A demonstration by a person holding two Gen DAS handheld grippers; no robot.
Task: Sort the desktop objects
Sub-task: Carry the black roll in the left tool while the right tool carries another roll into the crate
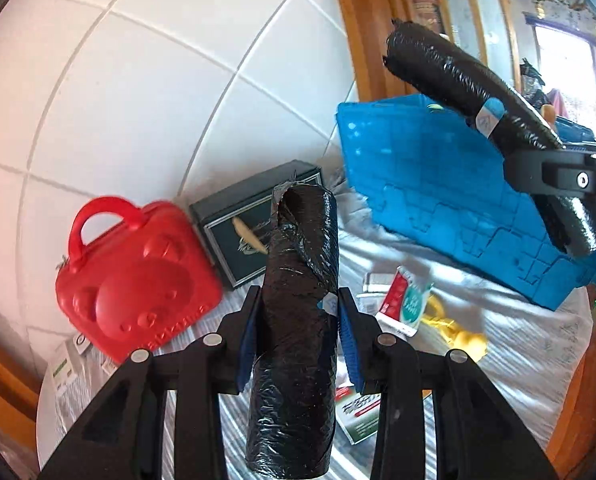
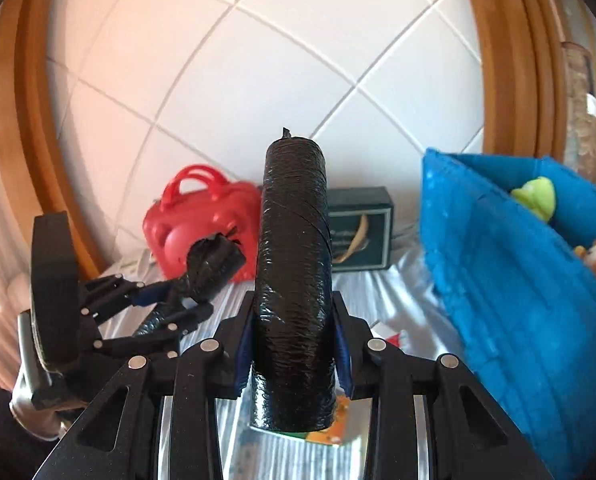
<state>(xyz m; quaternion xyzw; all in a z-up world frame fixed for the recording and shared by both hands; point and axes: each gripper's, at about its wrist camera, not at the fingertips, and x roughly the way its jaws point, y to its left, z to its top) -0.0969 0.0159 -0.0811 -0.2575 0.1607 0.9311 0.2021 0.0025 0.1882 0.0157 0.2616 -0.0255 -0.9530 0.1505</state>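
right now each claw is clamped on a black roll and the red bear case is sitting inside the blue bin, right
Not quite. Each claw does grip a black roll: the left claw holds one roll and the right claw holds another roll. But the red bear case is outside the blue bin, on the table against the tiled wall, as the left wrist view shows.

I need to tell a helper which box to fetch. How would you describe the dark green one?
Look along the white tiled wall at the back of the table. Between the red bear-faced plastic case and the blue plastic crate stands a dark green rectangular box. It alone has a pale border line and a cream feather-like picture.
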